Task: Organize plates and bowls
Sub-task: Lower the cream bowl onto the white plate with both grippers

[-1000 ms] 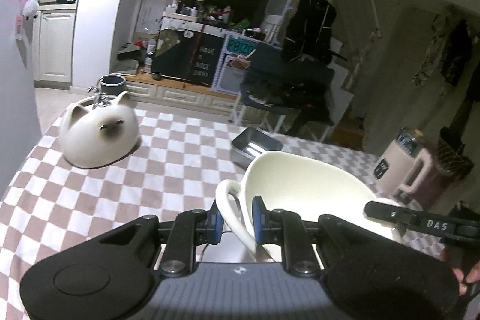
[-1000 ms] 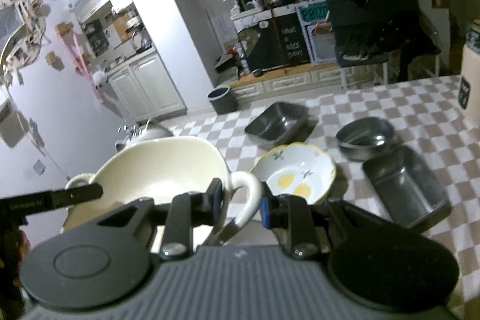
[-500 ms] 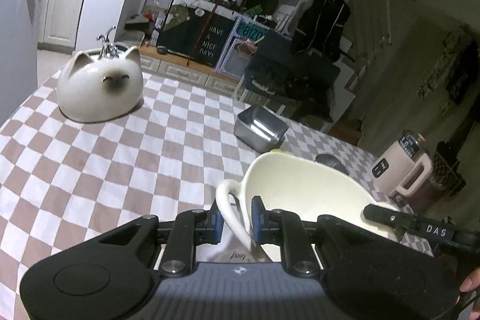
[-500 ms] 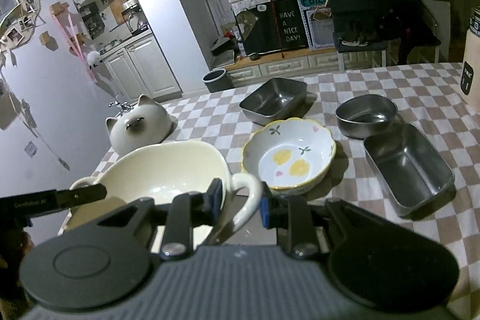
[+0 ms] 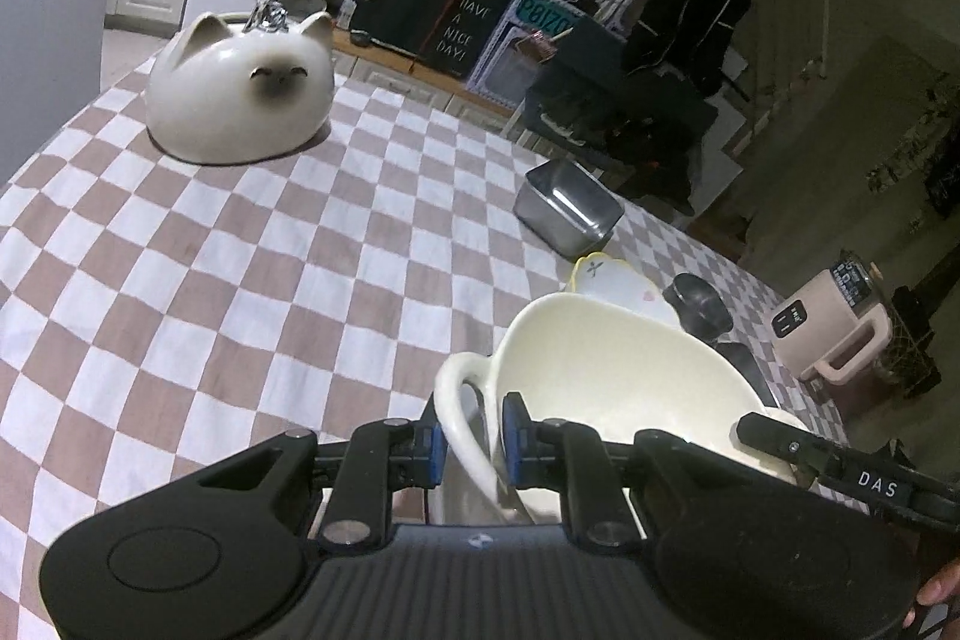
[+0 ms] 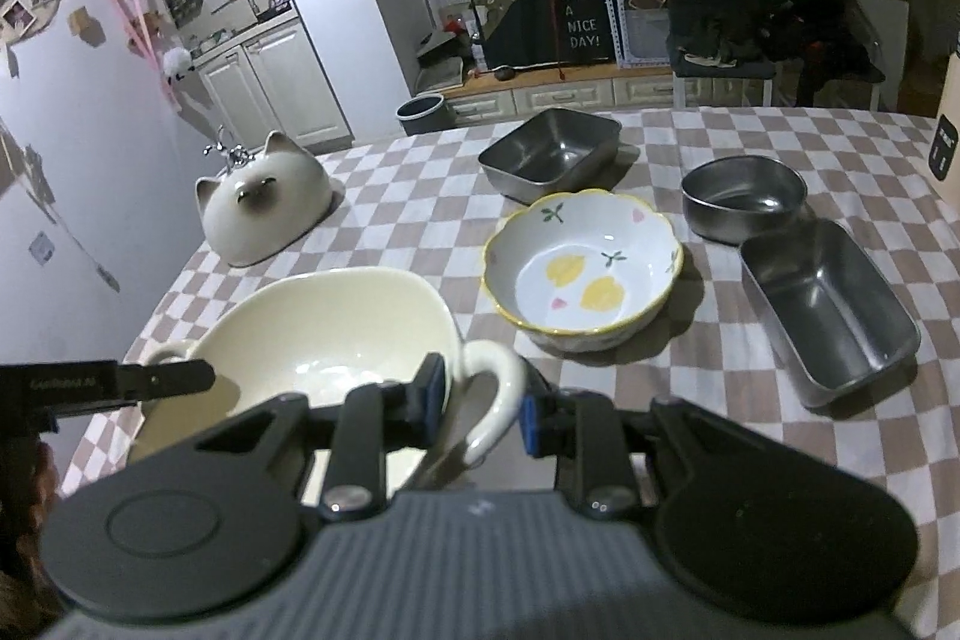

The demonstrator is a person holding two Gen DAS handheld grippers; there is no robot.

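Observation:
A cream two-handled bowl (image 5: 612, 370) (image 6: 324, 328) sits low over the checked tablecloth, held from both sides. My left gripper (image 5: 470, 436) is shut on its left handle. My right gripper (image 6: 480, 406) stands around its right handle with its jaws slightly parted. A flowered bowl (image 6: 582, 274) with a yellow rim sits just right of it, also seen in the left wrist view (image 5: 612, 280). An upturned cat-face bowl (image 5: 240, 100) (image 6: 264, 208) sits at the far left.
A square steel dish (image 6: 549, 154) (image 5: 567, 208), a round steel bowl (image 6: 744, 196) and a long steel tray (image 6: 828, 304) stand behind and right of the flowered bowl. A pink jug (image 5: 834, 328) stands at the far right. The table edge (image 6: 150, 304) runs along the left.
Both grippers have lowered the cream bowl toward the table, beside the flowered bowl. The right gripper's jaws have widened a little around the handle.

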